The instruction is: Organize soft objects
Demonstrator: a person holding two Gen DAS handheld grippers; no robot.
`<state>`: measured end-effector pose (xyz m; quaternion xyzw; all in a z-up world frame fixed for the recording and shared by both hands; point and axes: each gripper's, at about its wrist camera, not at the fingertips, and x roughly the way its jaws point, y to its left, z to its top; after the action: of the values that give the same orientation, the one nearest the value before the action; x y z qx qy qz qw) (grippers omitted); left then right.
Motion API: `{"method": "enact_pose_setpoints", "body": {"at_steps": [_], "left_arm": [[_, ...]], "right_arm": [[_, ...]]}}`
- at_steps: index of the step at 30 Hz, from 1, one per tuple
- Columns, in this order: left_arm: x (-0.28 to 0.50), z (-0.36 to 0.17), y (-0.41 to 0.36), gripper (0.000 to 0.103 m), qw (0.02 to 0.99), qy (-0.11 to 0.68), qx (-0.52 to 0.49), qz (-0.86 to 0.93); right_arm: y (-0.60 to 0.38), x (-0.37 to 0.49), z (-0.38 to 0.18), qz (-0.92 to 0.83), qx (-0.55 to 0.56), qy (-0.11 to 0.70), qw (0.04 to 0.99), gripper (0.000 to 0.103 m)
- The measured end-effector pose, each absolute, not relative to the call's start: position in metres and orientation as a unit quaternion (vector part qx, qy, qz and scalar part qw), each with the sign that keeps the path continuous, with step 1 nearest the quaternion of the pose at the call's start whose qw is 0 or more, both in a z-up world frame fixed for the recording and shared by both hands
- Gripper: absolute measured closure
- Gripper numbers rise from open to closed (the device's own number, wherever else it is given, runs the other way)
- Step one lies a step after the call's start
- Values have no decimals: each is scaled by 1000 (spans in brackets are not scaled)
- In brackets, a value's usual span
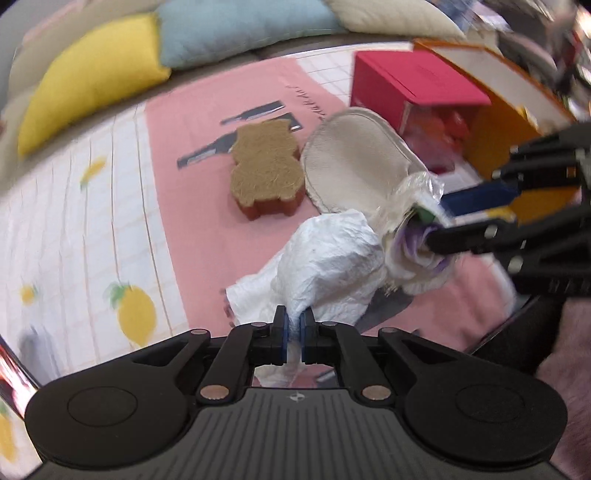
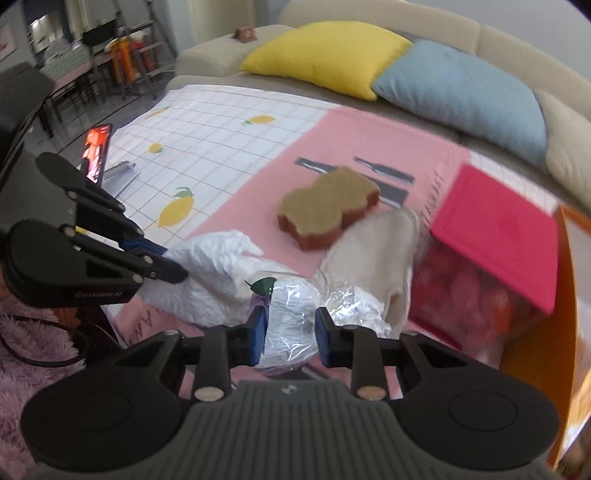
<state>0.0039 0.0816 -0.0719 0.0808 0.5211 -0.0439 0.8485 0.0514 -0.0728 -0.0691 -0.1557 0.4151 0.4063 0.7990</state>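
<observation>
My left gripper [image 1: 293,317] is shut on one end of a crumpled white tissue sheet [image 1: 332,254]. The sheet's other end runs up to a clear-plastic-wrapped tissue pack [image 1: 413,206] with purple print. My right gripper [image 1: 437,221] comes in from the right and holds that pack. In the right wrist view the right gripper [image 2: 290,325] has both blue pads pressed on the shiny pack [image 2: 295,306], and the left gripper [image 2: 173,264] pinches the white sheet [image 2: 214,269] at the left. Both items hang above a pink cloth [image 1: 207,184].
A brown bear-shaped sponge [image 1: 264,170] and a cream fabric piece [image 1: 351,158] lie on the cloth. A red box [image 1: 413,85] and an orange box [image 1: 498,122] stand to the right. Yellow [image 1: 92,74] and blue [image 1: 240,29] pillows line the sofa. A phone [image 2: 96,151] stands at the left.
</observation>
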Motion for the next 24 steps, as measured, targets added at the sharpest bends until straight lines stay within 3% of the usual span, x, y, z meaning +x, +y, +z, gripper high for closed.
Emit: {"method": "enact_pose_setpoints", "body": {"at_steps": [1, 4, 6, 8, 12, 17, 21, 24], "left_arm": [[5, -74, 77, 88, 846, 520, 105, -50], [10, -83, 69, 63, 841, 513, 154, -82], [12, -88, 67, 33, 836, 511, 170, -105], [14, -91, 68, 21, 841, 499, 177, -110], [28, -104, 73, 19, 838, 502, 186, -105], [35, -118, 74, 18, 828, 513, 192, -122], [37, -129, 72, 14, 820, 519, 205, -127], [36, -132, 68, 10, 818, 516, 224, -123]], "right_arm": [[-75, 52, -72, 401, -148, 423, 799, 79], [-78, 58, -83, 388, -122, 456, 792, 79], [-78, 57, -87, 384, -119, 460, 792, 79], [-77, 53, -89, 388, -130, 454, 792, 79], [-79, 47, -95, 389, -138, 464, 784, 77], [-91, 51, -91, 381, -91, 487, 781, 63], [-103, 63, -86, 358, -17, 514, 780, 44], [-107, 74, -88, 322, 14, 530, 784, 43]]}}
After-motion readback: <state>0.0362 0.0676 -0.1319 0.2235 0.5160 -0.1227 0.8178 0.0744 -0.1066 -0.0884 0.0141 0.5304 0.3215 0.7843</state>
